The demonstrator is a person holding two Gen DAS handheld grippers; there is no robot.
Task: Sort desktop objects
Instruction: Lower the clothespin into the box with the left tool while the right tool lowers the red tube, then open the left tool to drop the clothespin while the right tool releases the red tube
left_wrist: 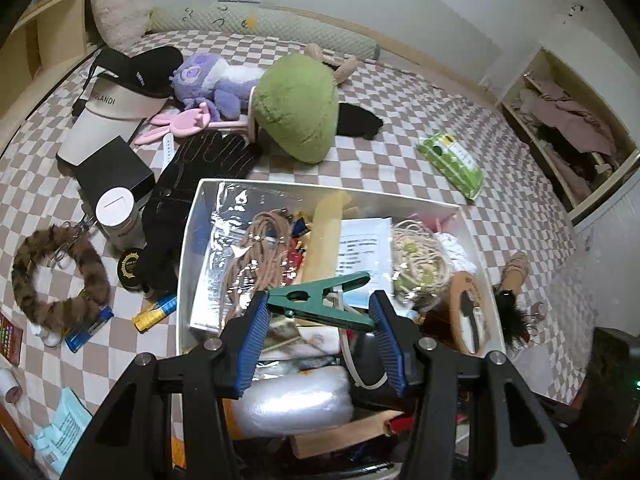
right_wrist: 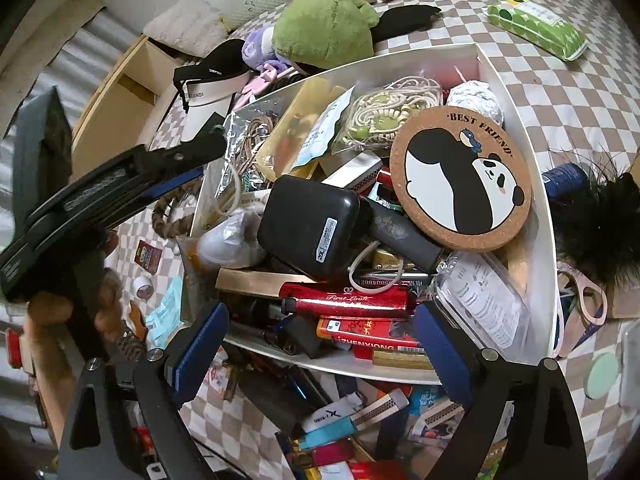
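Both tools: black angular arms, silver screws, ribbed blue finger pads [left_wrist: 252, 344]; bare-skinned hand [right_wrist: 44, 320]

1 green clip [left_wrist: 320, 302], 1 panda coaster [right_wrist: 460, 180], 2 plush toys [left_wrist: 296, 108], 1 white bin [left_wrist: 188, 248]

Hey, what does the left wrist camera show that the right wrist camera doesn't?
Only the left wrist view shows the green clip between the left gripper's pads, plus the black glove beside the white bin. Only the right wrist view shows the open right gripper and the black case. Both show the bin, the panda coaster and the green plush.
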